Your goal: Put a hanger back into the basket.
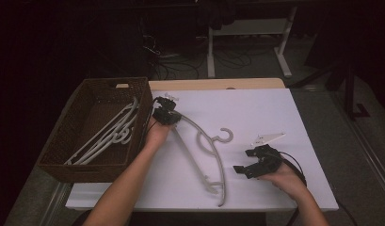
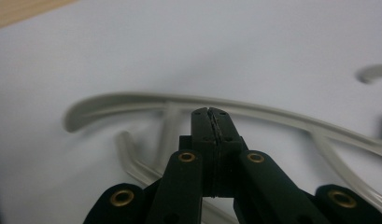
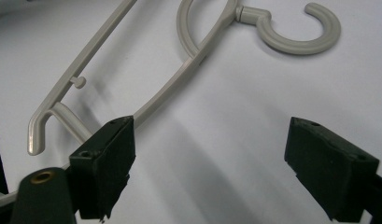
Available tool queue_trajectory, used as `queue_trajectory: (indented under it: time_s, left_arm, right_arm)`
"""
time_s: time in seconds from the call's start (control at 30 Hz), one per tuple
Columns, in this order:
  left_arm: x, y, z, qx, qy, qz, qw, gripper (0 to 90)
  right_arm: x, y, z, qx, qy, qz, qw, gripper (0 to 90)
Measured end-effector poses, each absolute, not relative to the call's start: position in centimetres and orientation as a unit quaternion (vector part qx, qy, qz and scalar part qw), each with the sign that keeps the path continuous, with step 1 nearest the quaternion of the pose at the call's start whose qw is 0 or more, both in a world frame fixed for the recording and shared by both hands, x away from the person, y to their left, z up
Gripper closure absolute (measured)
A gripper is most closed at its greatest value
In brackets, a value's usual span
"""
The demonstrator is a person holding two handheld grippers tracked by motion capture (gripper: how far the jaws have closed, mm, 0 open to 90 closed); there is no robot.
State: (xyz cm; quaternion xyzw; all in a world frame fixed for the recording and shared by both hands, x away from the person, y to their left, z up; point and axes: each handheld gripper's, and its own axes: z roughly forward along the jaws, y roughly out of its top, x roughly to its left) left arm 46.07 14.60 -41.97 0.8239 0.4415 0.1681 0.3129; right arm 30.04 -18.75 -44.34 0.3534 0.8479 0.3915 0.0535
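Left hand-held gripper (image 1: 165, 114) clamps shut on the hanger (image 1: 210, 155) to lift it basketward (image 1: 63, 141); right hand-held gripper (image 1: 255, 165) gapes, empty.

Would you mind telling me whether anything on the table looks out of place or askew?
One grey hanger lies loose and slanted on the white table, while the other hangers sit together in the wicker basket. A small white clip-like piece also lies alone near the right gripper.
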Motion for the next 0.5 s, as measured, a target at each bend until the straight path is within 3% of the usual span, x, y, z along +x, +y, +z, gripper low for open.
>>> queue_trajectory:
  time_s: [0.27,0.5]
  left_arm:
    - [48.4,14.4,-43.1,0.825,0.458,0.186,0.274,90.0]
    - [49.5,14.4,-43.7,0.822,0.464,0.181,0.276,90.0]
  right_arm:
    - [30.1,-18.9,-44.3,0.354,0.847,0.393,0.057,14.8]
    - [30.0,-18.9,-44.3,0.354,0.846,0.395,0.059,14.8]
